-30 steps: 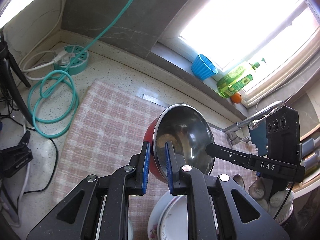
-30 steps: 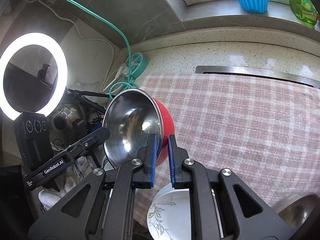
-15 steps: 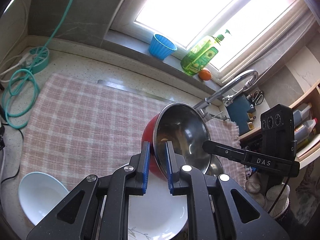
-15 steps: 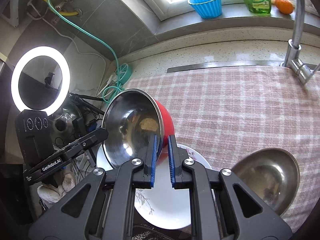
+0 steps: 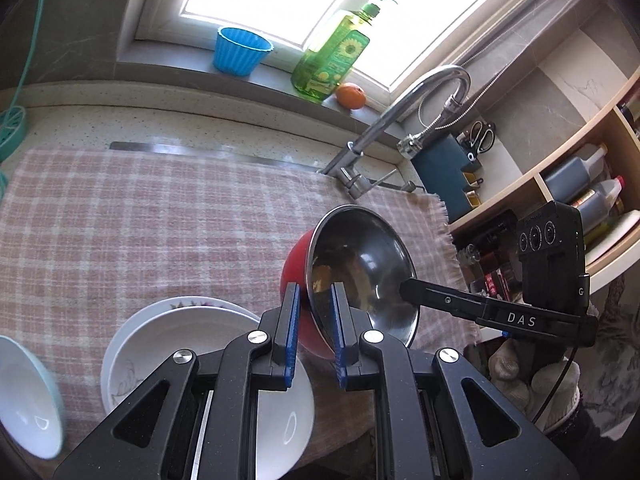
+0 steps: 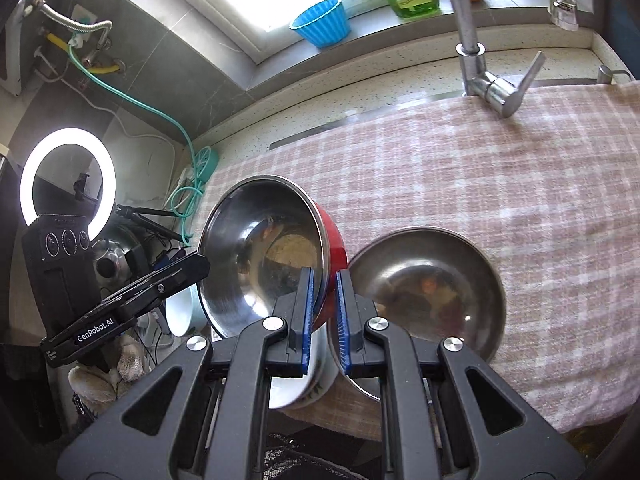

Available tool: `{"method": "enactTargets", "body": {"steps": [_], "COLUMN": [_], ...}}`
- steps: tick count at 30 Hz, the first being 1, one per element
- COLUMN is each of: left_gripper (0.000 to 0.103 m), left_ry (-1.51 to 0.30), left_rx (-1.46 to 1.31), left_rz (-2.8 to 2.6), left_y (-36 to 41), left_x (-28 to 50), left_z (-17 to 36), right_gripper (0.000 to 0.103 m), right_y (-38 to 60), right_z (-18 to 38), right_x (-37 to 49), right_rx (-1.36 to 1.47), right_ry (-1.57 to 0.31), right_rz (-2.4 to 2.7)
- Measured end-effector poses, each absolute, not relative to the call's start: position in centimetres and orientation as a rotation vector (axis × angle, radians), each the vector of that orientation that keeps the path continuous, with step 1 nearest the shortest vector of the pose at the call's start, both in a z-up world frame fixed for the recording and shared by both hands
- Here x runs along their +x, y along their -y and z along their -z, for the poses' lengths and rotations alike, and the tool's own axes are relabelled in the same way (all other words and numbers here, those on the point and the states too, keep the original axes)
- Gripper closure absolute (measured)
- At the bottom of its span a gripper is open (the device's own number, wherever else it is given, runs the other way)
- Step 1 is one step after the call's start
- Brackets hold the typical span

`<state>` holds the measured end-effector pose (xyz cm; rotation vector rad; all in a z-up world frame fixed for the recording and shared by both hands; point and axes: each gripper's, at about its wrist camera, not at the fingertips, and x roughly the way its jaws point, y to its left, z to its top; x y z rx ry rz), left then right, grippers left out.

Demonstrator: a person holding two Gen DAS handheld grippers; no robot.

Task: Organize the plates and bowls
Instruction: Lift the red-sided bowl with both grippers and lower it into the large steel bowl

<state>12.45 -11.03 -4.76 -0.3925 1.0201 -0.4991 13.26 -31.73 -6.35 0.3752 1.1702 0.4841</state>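
Note:
A red bowl with a steel inside (image 5: pixel 360 268) (image 6: pixel 260 248) hangs tilted above the pink checked cloth (image 5: pixel 140 220), held from two sides. My left gripper (image 5: pixel 315 292) is shut on its near rim, one pad inside and one outside. My right gripper (image 6: pixel 324 276) is shut on the opposite rim, and its finger (image 5: pixel 404 284) shows at the bowl's right edge. Under the bowl lies a stack of white plates (image 5: pixel 180 328). A teal-rimmed white bowl (image 5: pixel 24 392) sits at the far left. An empty steel bowl (image 6: pixel 424 288) rests on the cloth just right of the held bowl.
A curved tap (image 5: pixel 400 120) rises at the cloth's far edge. The windowsill carries a blue cup (image 5: pixel 240 52), a green soap bottle (image 5: pixel 332 56) and an orange (image 5: pixel 351 95). Shelves with bottles (image 5: pixel 580 184) stand on the right. A ring light (image 6: pixel 68 176) and cables are at the left.
Both grippers have carried the red bowl to the right along the counter, still shut on it. The white plates, the steel bowl and the tap have come into view.

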Motion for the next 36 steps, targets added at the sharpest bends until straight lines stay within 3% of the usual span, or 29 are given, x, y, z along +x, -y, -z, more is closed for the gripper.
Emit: {"method": "enactTargets", "body": {"steps": [15,36], "left_gripper": [0.09,0.09], "left_ry": [-1.135,-1.209], "left_rx": [-0.266,-0.149], "left_rz": [0.549,0.512], "left_y": [17.5,20.1], "left_x": [12.0,12.2], "left_z": [8.1,10.6], "right_gripper": [0.092,0.09], "right_y": [36.8,36.4], "right_z": [9.9,12.5], "right_x": [11.9,12.2], "right_rx": [0.319,0.178], "right_ry": [-1.229,-1.286], "right_rz": [-0.372,-0.344]}}
